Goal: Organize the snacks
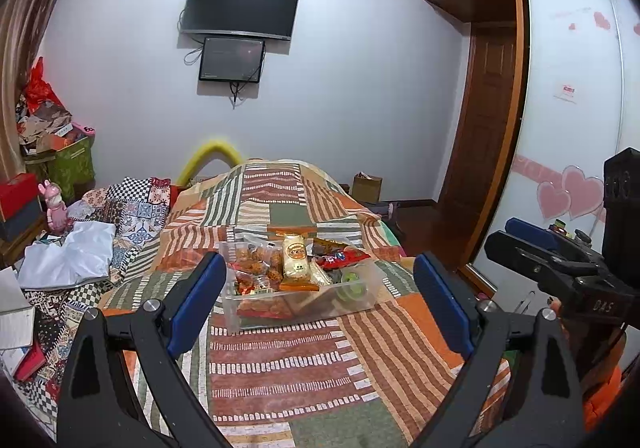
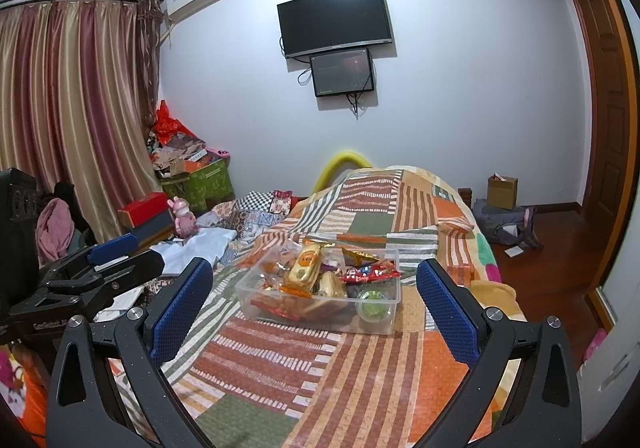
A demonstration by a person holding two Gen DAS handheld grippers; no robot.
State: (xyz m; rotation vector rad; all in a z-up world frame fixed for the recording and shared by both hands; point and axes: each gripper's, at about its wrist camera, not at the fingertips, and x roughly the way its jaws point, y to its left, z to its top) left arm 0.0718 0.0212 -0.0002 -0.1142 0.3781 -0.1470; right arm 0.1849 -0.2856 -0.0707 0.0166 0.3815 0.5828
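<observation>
Black claws, blue ribbed pads

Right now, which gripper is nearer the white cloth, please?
Left. The left gripper hovers close by the white cloth; the right gripper sits farther to its right.

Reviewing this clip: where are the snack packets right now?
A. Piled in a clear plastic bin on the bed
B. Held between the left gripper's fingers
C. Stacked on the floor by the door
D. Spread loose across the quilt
A: the snack packets sit heaped inside the clear plastic bin resting on the patchwork quilt, and both the left gripper and right gripper are open, short of it.
</observation>
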